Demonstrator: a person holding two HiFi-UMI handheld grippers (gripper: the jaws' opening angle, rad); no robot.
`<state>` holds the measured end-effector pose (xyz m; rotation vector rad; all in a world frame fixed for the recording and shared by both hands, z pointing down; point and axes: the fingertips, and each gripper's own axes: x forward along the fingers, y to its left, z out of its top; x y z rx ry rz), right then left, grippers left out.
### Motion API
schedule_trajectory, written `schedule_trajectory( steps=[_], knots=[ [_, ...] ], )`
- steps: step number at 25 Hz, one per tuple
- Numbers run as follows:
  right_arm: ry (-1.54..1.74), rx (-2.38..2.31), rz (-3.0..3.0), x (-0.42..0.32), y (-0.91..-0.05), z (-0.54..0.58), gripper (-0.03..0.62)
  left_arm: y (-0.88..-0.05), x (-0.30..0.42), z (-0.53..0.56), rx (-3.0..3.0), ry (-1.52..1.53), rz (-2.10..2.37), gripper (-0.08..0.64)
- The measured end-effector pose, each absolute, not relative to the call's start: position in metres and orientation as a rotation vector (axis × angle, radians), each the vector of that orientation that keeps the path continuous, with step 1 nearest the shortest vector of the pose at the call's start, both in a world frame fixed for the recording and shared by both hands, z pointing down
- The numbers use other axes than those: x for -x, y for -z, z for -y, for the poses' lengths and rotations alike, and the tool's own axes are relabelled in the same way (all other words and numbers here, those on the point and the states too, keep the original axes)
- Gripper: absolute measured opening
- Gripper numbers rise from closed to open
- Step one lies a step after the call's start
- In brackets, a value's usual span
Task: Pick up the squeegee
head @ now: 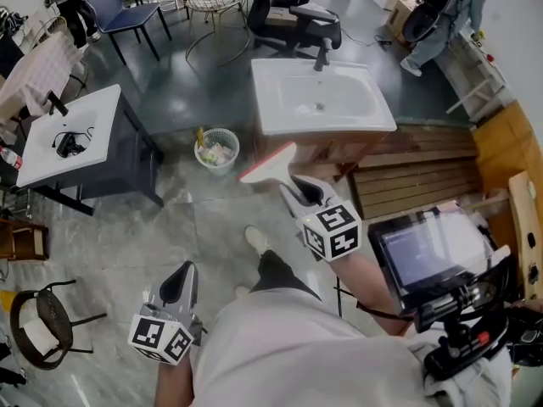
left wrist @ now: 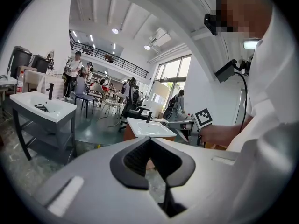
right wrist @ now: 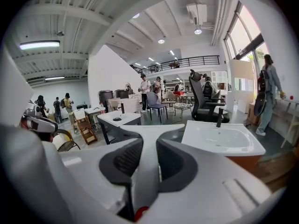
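Observation:
The squeegee (head: 270, 164) has a white handle and a wide white head with a red edge. My right gripper (head: 294, 192) is shut on its handle and holds it in the air in front of the white sink (head: 321, 100). In the right gripper view the handle (right wrist: 144, 176) runs up between the two dark pads to the broad head (right wrist: 154, 133). My left gripper (head: 180, 283) hangs low at my left side, apart from the squeegee. Its jaws stand slightly open, with only floor showing in the gap (left wrist: 153, 171) and nothing between them.
A wire waste basket (head: 217, 149) stands left of the sink cabinet. A dark stand with a white top (head: 68, 134) is at the left, and a wooden slatted bench (head: 416, 176) at the right. A round chair (head: 42, 325) sits near my left. People stand farther back.

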<state>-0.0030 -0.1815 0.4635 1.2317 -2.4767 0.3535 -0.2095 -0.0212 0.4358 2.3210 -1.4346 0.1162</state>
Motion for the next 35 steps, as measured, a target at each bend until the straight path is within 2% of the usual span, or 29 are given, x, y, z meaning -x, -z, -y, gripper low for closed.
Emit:
schedule_trajectory(
  steps=[35],
  knots=[
    [-0.3, -1.166, 2.538, 0.044, -0.444, 0.171, 0.1, -0.433, 0.236, -0.001, -2.299, -0.103, 1.491, 0.008]
  ],
)
